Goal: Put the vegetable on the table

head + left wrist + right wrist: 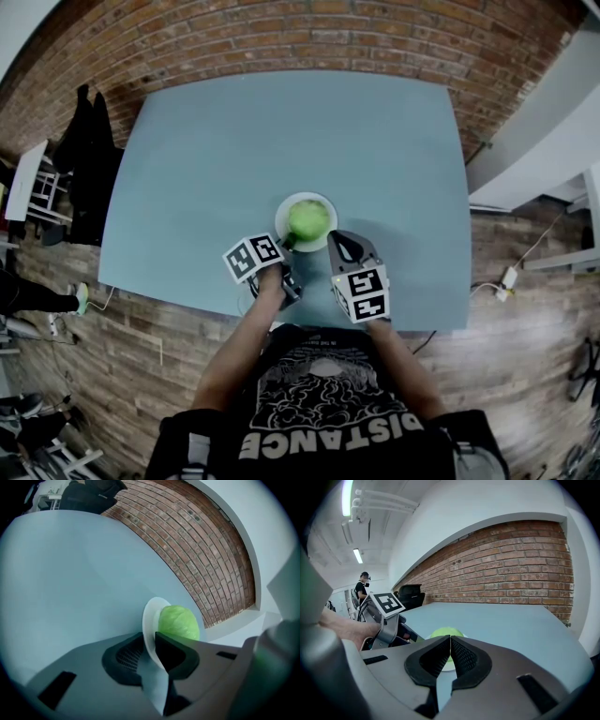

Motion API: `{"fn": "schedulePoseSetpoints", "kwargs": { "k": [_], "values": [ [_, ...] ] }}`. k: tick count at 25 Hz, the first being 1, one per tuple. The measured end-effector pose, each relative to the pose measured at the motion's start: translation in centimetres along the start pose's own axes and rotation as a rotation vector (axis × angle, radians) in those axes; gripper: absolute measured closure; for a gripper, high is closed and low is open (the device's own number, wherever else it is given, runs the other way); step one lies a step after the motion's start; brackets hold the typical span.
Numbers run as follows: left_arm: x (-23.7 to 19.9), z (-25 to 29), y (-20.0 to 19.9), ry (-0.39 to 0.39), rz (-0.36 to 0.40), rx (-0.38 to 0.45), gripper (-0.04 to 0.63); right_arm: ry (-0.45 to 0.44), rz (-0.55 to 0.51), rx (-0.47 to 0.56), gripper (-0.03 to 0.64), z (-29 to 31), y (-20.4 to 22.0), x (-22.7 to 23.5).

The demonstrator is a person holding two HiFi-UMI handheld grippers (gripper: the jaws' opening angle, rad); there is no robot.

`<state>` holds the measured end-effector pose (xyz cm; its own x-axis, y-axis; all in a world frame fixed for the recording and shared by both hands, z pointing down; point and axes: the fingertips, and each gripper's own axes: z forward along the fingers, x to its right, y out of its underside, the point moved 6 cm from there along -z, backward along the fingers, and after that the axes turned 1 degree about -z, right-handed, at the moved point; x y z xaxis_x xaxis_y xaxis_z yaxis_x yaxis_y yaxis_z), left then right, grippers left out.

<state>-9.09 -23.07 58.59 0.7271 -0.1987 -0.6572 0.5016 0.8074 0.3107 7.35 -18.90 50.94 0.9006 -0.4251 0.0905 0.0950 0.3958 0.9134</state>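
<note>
A round green cabbage point(307, 218) lies on a small white plate point(282, 210) near the front edge of the blue table point(234, 159). My left gripper point(286, 247) is shut on the plate's near-left rim. In the left gripper view, the plate point(150, 620) stands edge-on between the jaws of that gripper point(153, 643), with the cabbage point(178, 623) just beyond it. My right gripper point(340, 243) hovers at the plate's near-right side, shut with nothing in it. The right gripper view shows its jaws point(449, 640) closed in front of the cabbage point(440, 632).
A brick wall point(309, 37) runs behind the table. Dark jackets point(86, 150) hang by the table's left side near a white chair point(33, 183). A person point(361, 588) stands far off to the left. The table's front edge point(281, 314) is close to my body.
</note>
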Motion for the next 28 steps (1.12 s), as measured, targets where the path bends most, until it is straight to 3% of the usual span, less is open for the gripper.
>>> {"fn": "schedulePoseSetpoints", "kwargs": {
  "k": [6, 11, 17, 22, 25, 28],
  "values": [
    [0.6, 0.0, -0.1, -0.093, 0.151, -0.010, 0.518, 0.008, 0.000, 0.003, 0.607, 0.1, 0.2, 0.1],
    [0.8, 0.2, -0.3, -0.118, 0.237, -0.034, 0.512, 0.006, 0.001, 0.002, 0.607, 0.3, 0.3, 0.1],
    [1.4, 0.2, -1.2, -0.249, 0.497, -0.007, 0.507, 0.011, 0.018, 0.009, 0.607, 0.5, 0.1, 0.1],
    [1.3, -0.1, -1.8, -0.278, 0.586, 0.032, 0.508, 0.017, 0.017, 0.016, 0.607, 0.7, -0.2, -0.1],
    [1.6, -0.2, -2.6, -0.239, 0.639, 0.085, 0.508, 0.019, 0.016, 0.017, 0.607, 0.9, -0.3, -0.1],
    [1.4, -0.4, -2.8, -0.200, 0.636, 0.087, 0.508, 0.024, 0.024, 0.008, 0.607, 0.9, -0.3, -0.3]
  ]
}}
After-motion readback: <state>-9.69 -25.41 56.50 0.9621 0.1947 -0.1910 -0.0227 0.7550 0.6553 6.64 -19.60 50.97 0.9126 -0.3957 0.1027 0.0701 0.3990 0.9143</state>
